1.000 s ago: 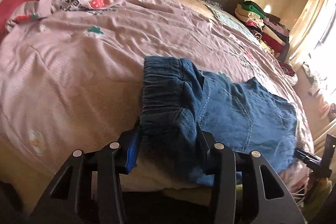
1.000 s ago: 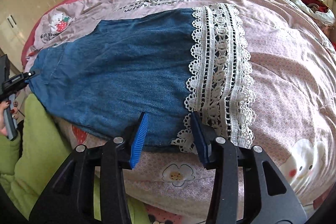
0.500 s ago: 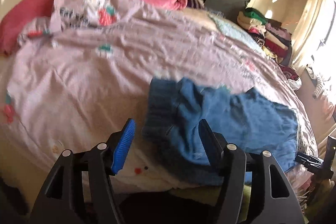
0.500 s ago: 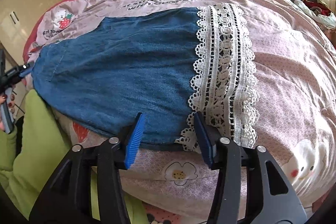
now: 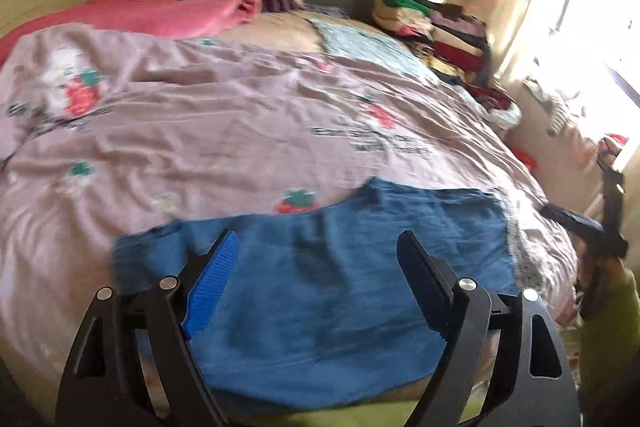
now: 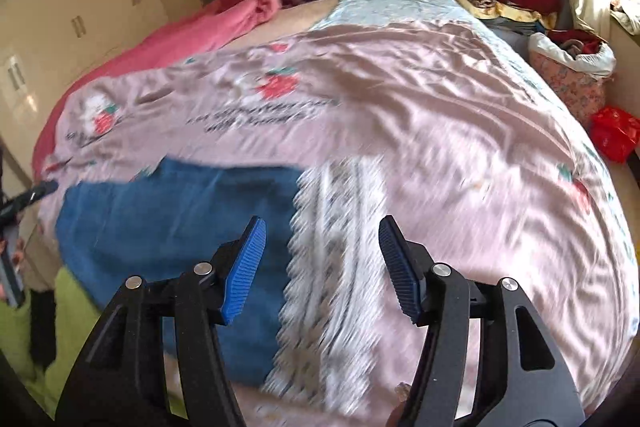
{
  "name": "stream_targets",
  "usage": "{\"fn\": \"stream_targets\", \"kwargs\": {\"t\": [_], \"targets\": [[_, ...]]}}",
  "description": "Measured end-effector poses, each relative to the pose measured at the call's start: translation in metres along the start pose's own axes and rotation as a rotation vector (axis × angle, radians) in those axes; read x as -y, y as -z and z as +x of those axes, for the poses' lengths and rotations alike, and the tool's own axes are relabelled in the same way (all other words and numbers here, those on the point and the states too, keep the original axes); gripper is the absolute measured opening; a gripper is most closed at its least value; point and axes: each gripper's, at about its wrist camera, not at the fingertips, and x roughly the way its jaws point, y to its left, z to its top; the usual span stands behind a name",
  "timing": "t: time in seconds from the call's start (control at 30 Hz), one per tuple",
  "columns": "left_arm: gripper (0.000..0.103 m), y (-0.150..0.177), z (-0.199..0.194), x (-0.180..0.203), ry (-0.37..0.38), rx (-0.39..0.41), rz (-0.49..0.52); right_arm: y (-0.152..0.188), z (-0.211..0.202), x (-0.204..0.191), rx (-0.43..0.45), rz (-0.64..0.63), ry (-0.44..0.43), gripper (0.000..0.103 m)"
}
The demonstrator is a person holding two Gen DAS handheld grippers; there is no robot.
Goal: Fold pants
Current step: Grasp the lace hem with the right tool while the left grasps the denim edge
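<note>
Blue denim pants (image 5: 320,299) with a white lace hem (image 6: 332,267) lie flat on the pink bedspread (image 5: 224,131) near the bed's front edge. My left gripper (image 5: 316,247) is open and empty, raised above the waist end of the pants. My right gripper (image 6: 320,231) is open and empty, raised above the lace hem end. The pants also show in the right wrist view (image 6: 172,227). Both views are motion-blurred.
A pink blanket (image 5: 192,7) and a stack of folded clothes (image 5: 432,23) lie at the head of the bed. A fabric basket (image 6: 572,75) and a red bag (image 6: 616,135) stand at the right of the bed. A green sleeve (image 6: 68,311) shows at lower left.
The left gripper let go of the waistband and opened wide. Both grippers lifted and pulled back from the pants, which now lie flat. The right jaws opened wider.
</note>
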Motion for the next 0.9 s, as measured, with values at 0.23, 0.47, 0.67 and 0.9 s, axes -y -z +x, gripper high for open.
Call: {"fn": "stream_targets", "kwargs": {"t": [0.23, 0.47, 0.67, 0.9], "targets": [[0.081, -0.019, 0.056, 0.034, 0.036, -0.09, 0.068, -0.027, 0.044, 0.024, -0.052, 0.054, -0.044, 0.052], [0.081, -0.037, 0.115, 0.056, 0.015, -0.155, 0.136, -0.027, 0.086, 0.037, -0.127, 0.061, -0.104, 0.052], [0.081, -0.04, 0.153, 0.063, -0.005, -0.204, 0.147, -0.019, 0.103, 0.044, -0.153, 0.056, -0.143, 0.052], [0.081, -0.035, 0.188, 0.061, -0.009, -0.256, 0.141, -0.016, 0.105, 0.045, -0.13, 0.042, -0.169, 0.05]]}}
